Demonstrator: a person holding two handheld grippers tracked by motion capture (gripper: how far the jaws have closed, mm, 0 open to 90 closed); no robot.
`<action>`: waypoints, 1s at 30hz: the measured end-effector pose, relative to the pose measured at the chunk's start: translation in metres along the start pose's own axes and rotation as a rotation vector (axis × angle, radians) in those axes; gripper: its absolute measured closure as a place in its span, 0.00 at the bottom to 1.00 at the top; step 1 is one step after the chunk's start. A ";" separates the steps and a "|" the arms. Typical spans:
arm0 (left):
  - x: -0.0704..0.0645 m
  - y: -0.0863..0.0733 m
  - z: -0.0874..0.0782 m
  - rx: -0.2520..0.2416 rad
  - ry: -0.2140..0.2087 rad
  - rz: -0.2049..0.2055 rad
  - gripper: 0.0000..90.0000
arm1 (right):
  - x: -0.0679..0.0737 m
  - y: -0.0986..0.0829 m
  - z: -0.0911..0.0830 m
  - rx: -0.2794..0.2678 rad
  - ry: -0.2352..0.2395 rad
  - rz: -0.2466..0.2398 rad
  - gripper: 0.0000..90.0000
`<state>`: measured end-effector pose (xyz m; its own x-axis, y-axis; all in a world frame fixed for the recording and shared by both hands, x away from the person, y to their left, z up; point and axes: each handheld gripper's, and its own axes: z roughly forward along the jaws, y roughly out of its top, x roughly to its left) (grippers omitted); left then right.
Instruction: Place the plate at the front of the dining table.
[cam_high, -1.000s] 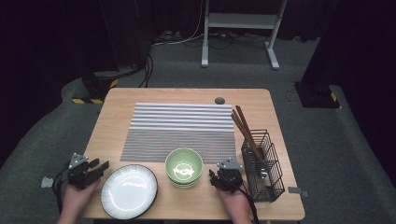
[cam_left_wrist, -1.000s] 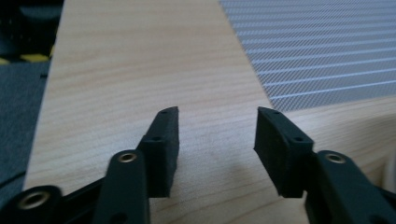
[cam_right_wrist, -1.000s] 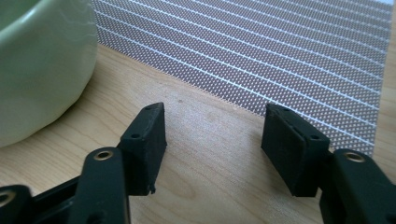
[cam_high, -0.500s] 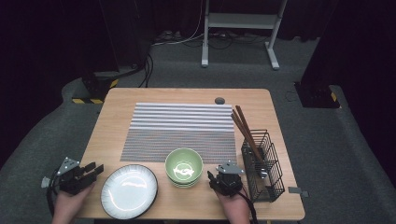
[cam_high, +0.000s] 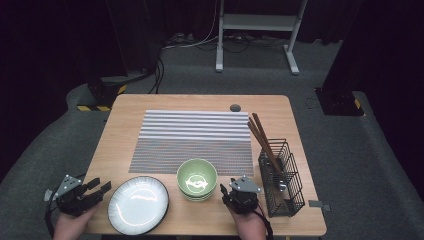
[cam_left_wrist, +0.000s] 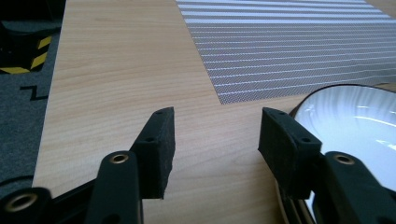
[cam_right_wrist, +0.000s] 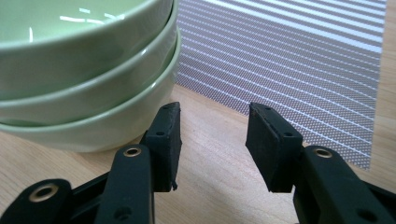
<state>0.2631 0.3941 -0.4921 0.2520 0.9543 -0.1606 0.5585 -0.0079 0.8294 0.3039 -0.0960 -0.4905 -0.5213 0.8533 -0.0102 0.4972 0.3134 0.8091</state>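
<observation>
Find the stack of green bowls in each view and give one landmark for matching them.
High view: green bowls, near edge, centre.
Left gripper view: not in this picture.
Right gripper view: bowls, upper left, beside the left jaw.
Shared landmark: the striped mat.

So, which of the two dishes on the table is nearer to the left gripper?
The white plate: it lies just right of the open left gripper, and its rim reaches beside one jaw. The stack of green bowls sits farther off, by the right gripper.
</observation>
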 end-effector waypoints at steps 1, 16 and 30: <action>0.000 0.000 -0.003 0.001 -0.003 -0.006 0.49 | -0.001 0.001 -0.002 -0.002 0.001 0.004 0.62; -0.004 0.001 -0.029 0.073 -0.017 -0.023 0.47 | 0.001 0.014 -0.024 -0.085 0.023 0.055 0.51; -0.008 0.003 -0.018 0.131 -0.150 -0.054 0.56 | 0.006 0.020 -0.035 -0.129 0.043 0.017 0.49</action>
<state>0.2485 0.3923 -0.4786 0.3282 0.8993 -0.2890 0.6702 -0.0060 0.7422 0.2867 -0.0993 -0.4538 -0.5443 0.8384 0.0272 0.4143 0.2405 0.8778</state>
